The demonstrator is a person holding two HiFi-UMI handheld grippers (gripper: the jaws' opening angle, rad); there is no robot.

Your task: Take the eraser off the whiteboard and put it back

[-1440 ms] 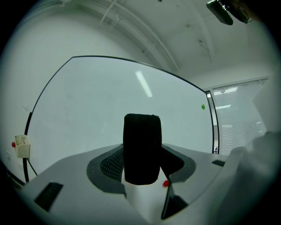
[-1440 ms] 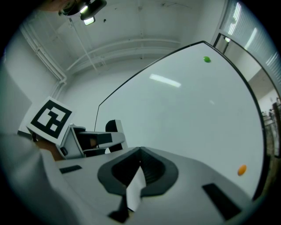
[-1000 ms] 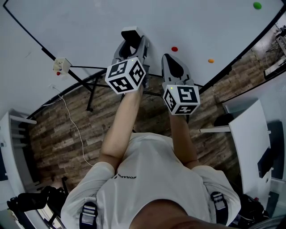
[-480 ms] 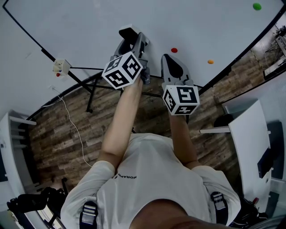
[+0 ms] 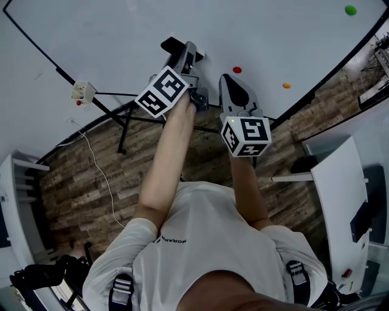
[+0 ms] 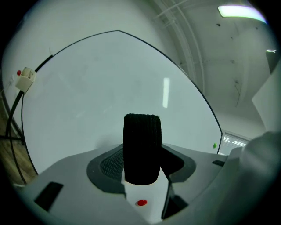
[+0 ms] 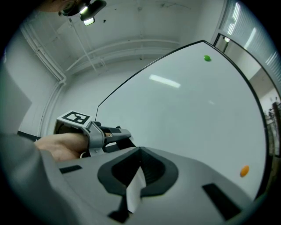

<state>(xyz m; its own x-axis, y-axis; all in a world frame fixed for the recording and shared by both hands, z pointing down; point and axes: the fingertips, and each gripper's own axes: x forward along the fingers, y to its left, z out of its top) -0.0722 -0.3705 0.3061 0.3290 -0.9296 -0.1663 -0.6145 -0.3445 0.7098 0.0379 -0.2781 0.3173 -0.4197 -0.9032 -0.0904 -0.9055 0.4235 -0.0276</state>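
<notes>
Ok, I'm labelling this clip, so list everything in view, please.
whiteboard: one, white, black-framed, ahead of both grippers
eraser: one, black felt on white body, between the left gripper's jaws
magnets: three, red, orange, green, on the whiteboard
small box: one, white, whiteboard's left edge
stand legs: black, under the whiteboard
cable: one, white, floor at left
floor: wood planks, brown
table: one, white, right
left gripper: one, grey, shut on the eraser
right gripper: one, grey, shut, empty, beside the left
</notes>
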